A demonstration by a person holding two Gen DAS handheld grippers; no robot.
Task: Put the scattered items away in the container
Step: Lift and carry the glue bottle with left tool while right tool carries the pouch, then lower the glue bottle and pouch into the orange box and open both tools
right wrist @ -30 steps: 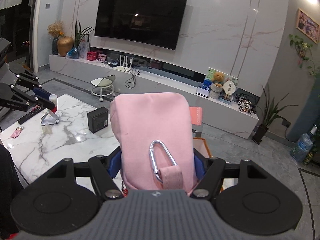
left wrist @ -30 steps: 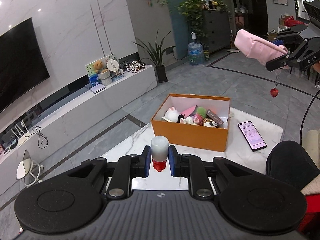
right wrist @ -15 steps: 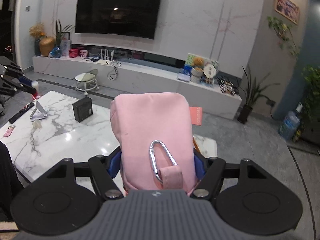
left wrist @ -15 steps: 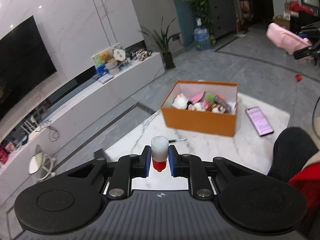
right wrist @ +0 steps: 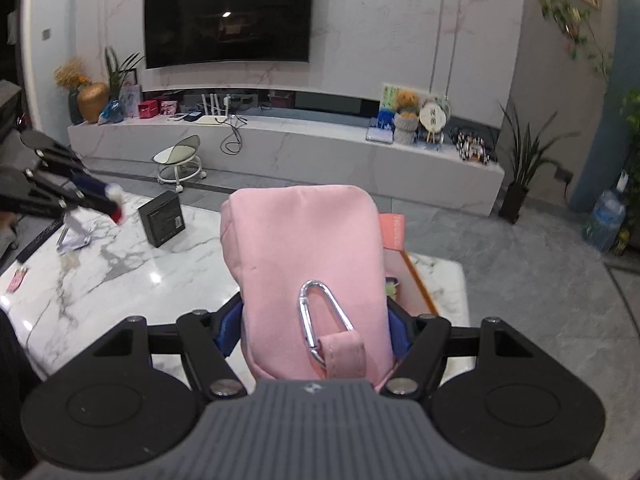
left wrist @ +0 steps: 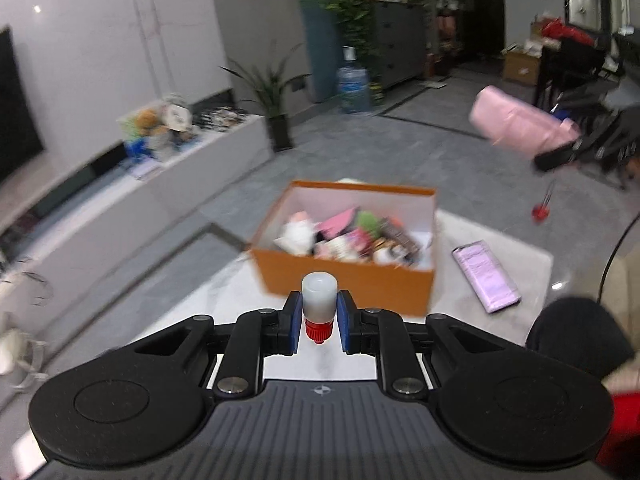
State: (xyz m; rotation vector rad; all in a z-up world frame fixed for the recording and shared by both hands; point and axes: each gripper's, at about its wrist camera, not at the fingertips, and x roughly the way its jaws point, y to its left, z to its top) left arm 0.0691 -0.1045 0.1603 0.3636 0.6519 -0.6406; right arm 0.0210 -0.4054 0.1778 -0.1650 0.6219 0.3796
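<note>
Left gripper (left wrist: 319, 322) clamps a small red-capped bottle (left wrist: 319, 304) just short of the orange box (left wrist: 344, 280); right gripper (right wrist: 316, 332) clamps a pink pouch (right wrist: 304, 256) above the marble table (right wrist: 120, 264). Carry each item over the box opening before releasing, clearing the near wall.

Dim indoor light from ceiling spots; left wrist view motion-blurred, right wrist view sharper; fisheye bending at edges.
</note>
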